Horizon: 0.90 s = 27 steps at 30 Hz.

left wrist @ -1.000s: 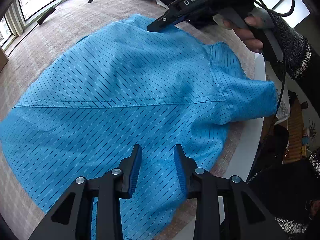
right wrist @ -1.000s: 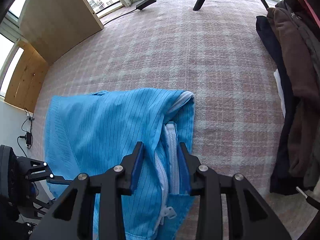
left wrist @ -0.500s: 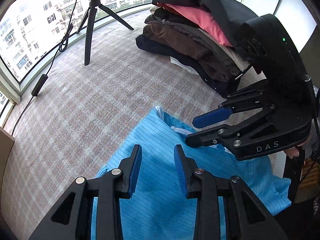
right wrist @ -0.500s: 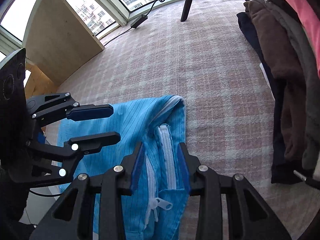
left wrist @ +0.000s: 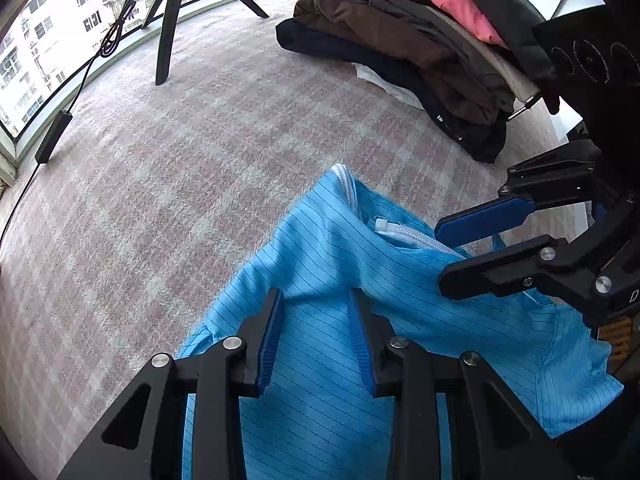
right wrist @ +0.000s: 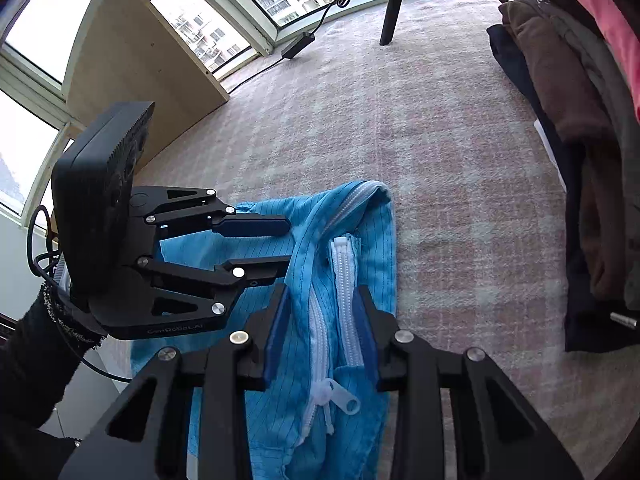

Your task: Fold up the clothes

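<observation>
A bright blue pinstriped garment with a white zipper (left wrist: 340,276) lies bunched on a pink-and-grey plaid cloth-covered table (left wrist: 200,168), its collar end pointing toward the windows. The left gripper (left wrist: 316,312), black with blue pads, hovers low over the striped fabric with its jaws apart, cloth showing between them but no pad pressing on it. The right gripper (right wrist: 320,308) hangs over the zipper section (right wrist: 340,280), jaws likewise parted, the two white zipper tracks and the pull tab (right wrist: 344,396) lying between the fingers; whether the pads touch the cloth cannot be told. The two grippers sit just beside each other above the garment's upper end. A stack of folded dark, brown and pink clothes (left wrist: 420,32) rests at the table's far right, well apart from the blue garment, and a black tripod leg (left wrist: 168,20) stands near the window.
</observation>
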Available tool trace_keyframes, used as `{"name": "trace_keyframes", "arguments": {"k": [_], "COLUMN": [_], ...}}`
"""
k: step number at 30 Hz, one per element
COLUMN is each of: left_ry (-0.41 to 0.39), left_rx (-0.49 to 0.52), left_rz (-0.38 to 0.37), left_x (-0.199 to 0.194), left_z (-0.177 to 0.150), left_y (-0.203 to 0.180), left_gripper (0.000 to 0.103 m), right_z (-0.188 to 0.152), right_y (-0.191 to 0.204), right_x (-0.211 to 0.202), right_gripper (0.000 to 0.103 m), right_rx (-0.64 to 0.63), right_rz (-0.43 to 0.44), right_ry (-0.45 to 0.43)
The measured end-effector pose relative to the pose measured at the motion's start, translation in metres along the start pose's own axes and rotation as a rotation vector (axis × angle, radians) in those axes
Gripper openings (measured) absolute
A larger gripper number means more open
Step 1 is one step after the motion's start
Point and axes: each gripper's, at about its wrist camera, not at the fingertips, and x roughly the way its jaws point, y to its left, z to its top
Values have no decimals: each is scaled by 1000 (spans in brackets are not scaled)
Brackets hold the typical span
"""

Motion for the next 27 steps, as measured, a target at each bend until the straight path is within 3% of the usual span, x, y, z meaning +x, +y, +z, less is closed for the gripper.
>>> {"name": "trace_keyframes", "arguments": {"k": [3,4,7,11,12,15,19,22,24,27], "left_ry": [-14,-17,-16,-12,-10,-9,-7,-2,9,-32], "left_rx": [8,8,9,34,31,20,-12,6,13,11], "left_rz": [-9,-14,-22,-7,-8,-24,-65,-52,-34,-56], "left_x": [-1,-1,-3,-2,-2,-1,-4,-5,-6,-25], "left_z": [-3,-4,-5,-6,-6,-5,-8,-9,-6,-1], "left_y": [0,1,2,0,0,3,8,5,2,-6], "left_gripper": [31,31,31,32,32,33,36,35,34,33], "right_z": [-1,1,4,3,3,6,3,-10,-14,-8], "right_y": [-3,-4,-7,-9,-9,19,47,21,-5,-14], "right_x": [-7,1,23,42,46,32,5,0,-5,-33], "right_gripper": [23,17,16,16,12,5,5,5,7,17], "right_rx": [59,65,78,117,126,41,-82,-100,-7,71], "right_rz": [102,83,31,62,69,80,-14,-223,-177,-85], "right_ry": [-23,-6,48,83,89,29,1,49,64,-29]}}
